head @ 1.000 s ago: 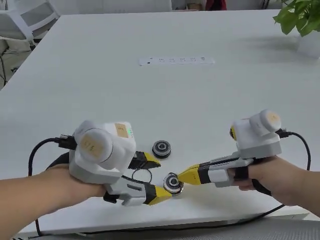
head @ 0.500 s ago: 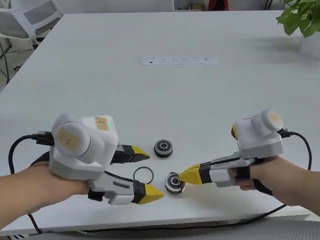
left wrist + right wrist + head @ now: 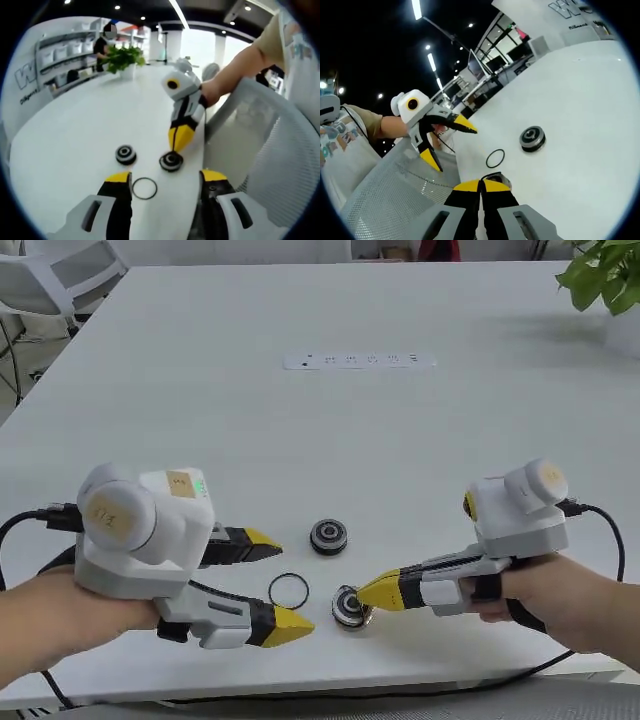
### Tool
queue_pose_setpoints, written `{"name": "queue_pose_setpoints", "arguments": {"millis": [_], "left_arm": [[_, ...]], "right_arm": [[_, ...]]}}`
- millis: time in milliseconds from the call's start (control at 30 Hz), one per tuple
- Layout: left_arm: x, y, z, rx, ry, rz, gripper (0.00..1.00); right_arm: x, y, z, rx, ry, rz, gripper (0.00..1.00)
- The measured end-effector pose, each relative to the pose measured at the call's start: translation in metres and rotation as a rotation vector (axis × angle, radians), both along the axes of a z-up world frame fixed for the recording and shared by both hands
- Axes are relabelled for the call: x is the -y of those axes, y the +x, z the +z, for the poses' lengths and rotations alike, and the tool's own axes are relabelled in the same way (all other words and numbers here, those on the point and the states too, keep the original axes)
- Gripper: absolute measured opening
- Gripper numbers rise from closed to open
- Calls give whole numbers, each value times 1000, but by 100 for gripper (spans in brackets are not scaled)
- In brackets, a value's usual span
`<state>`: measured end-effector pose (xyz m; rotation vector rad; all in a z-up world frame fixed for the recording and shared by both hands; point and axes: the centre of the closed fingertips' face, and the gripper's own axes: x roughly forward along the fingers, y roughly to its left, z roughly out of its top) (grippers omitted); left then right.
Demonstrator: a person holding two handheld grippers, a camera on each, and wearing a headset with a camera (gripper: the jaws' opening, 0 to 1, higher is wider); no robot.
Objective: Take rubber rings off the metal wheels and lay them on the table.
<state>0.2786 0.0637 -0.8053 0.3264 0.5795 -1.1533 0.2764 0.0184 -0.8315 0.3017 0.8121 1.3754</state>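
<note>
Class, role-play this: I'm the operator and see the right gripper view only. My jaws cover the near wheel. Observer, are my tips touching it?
Observer: Yes, in the head view the shut tips of the right gripper appear to meet the near wheel.
Operator: What's at the other jaws?
Observer: The left gripper view shows the ring flat on the table, between the open jaws of the left gripper.
Operator: Anything farther along?
Observer: A power strip lies well beyond the far wheel.
</note>
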Motion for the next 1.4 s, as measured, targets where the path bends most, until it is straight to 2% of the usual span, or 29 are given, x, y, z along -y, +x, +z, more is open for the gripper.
{"name": "queue_pose_setpoints", "arguments": {"millis": [133,167,500,900,1200,1400], "left_arm": [[-1,0,1,2,1,2,56],[-2,0,2,1,-2,5,56],[-7,-1,6,5,-12,23,58],[-24,1,11,11,-21,68,61],[-37,1,12,11,-25,97,64],[-46,3,14,17,-35,126,65]], "right_arm": [[0,0,1,-3,8,1,0],[-2,1,6,-8,34,-7,0],[-2,2,10,5,34,-6,0],[-8,5,24,13,54,-12,0],[-22,10,36,27,68,-7,0],[-33,15,38,31,71,1,0]]}}
